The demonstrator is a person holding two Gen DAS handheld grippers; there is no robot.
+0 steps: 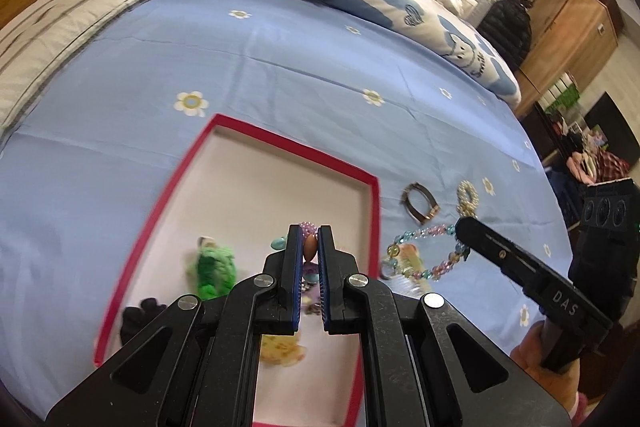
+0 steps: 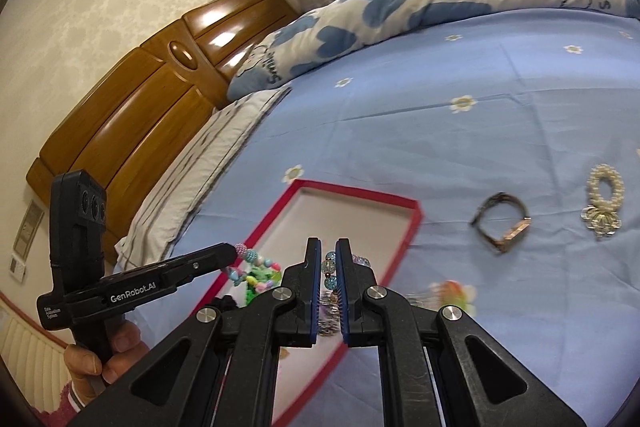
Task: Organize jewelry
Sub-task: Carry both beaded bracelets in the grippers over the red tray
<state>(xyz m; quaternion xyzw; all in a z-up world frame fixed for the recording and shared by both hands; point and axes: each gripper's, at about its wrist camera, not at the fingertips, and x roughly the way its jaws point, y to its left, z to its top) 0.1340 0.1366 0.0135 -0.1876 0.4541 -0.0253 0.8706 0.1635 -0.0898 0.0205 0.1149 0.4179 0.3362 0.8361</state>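
Both claws stood closed on beads. The left claw (image 1: 309, 247) pinched a brown bead of a multicoloured bead string (image 1: 307, 246) directly over the red-rimmed tray (image 1: 372, 211). The right claw (image 2: 329, 263) gripped the pastel bead necklace (image 1: 424, 231), whose loop hung over the blue bedsheet (image 1: 280, 67) just right of the tray wall. The tray therefore lay leftward of the right claw. Farther right on the sheet, apart, lay a brown bangle (image 2: 502, 223) and a pearl ring piece (image 2: 604, 199).

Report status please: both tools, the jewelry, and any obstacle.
Left tool shut on colourful bead bracelet, over red tray. Right tool shut on blue-pink bead strand. Watch, pearl ring on sheet. No obstacle.
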